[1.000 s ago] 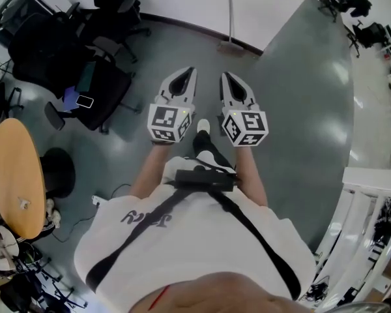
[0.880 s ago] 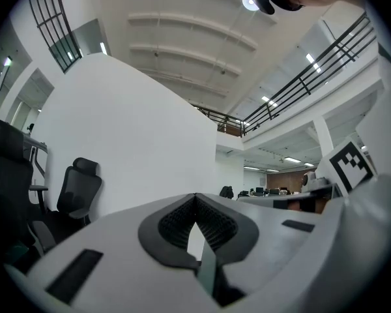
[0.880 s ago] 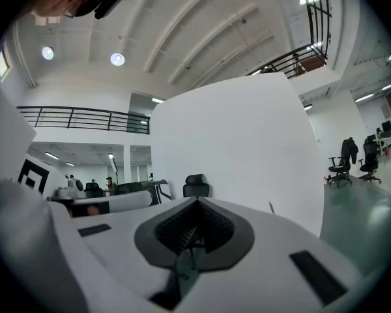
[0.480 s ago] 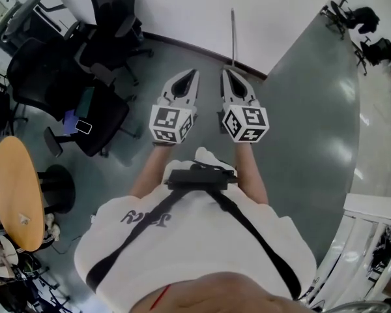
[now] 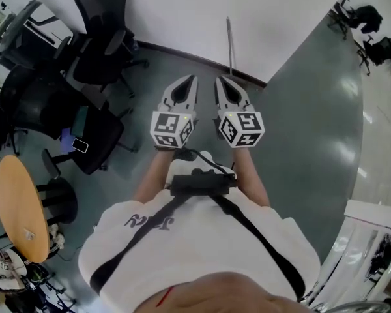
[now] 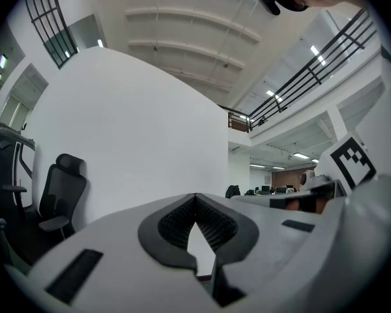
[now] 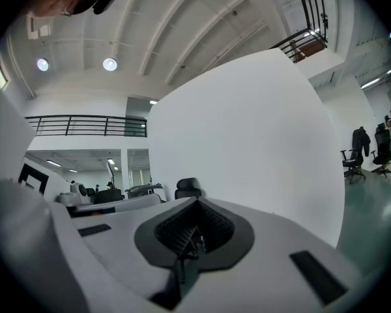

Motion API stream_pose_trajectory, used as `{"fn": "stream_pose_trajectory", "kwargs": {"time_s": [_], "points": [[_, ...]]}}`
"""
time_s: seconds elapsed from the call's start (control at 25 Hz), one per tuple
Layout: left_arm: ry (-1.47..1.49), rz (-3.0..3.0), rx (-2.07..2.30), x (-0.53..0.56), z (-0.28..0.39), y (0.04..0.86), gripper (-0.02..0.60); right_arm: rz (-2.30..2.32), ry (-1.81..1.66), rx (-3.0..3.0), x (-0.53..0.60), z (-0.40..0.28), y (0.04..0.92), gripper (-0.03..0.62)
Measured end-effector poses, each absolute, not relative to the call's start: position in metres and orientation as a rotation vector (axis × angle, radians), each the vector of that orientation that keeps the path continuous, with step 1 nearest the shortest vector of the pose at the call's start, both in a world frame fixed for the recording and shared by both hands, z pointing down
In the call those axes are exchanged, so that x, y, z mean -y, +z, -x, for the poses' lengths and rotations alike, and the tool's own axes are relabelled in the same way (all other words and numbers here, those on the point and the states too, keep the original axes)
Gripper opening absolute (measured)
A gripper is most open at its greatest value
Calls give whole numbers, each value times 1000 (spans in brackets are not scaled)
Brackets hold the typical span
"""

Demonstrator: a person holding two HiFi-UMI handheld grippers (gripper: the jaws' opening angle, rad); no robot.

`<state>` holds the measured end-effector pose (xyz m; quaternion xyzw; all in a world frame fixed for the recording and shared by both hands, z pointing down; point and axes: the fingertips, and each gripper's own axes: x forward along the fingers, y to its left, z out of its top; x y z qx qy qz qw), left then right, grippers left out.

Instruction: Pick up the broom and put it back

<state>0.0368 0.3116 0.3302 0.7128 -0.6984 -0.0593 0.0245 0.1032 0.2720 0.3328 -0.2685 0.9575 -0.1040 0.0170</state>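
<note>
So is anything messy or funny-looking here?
Nothing looks spilled or broken. The black office chairs are bunched together at different angles, and a small phone-like thing lies on one chair's seat. The broom stands upright against the white wall.

From my head camera: black office chairs (image 5: 101, 41) crowd the grey floor (image 5: 306, 109) beside a white wall (image 5: 182, 8); a round wooden table (image 5: 19, 204) stands left, a phone (image 5: 81, 146) on one seat.

Place: office hall | signs: black swivel chairs (image 5: 99, 41); white partition wall (image 5: 182, 12); railed mezzanine (image 6: 313, 77); polished grey floor (image 5: 313, 129); ceiling downlights (image 7: 109, 64)
</note>
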Motion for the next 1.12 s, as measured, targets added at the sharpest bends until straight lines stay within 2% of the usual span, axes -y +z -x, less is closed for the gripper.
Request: {"fn": "stream_pose_trajectory", "kwargs": {"time_s": [0.16, 0.4, 0.84, 1.12], "points": [[-165, -2180, 2126, -275, -21, 350, 11, 842, -374, -3000, -238, -84, 352, 6], [-190, -2212, 2062, -198, 44, 371, 11, 926, -377, -2989, -172, -27, 379, 5], [-161, -2421, 1899, -16, 133, 332, 11, 1155, -359, -2825, -2, 56, 343, 6], [-87, -2482, 1760, 57, 178, 353, 11, 1276, -385, -2773, 68, 106, 358, 6]]}}
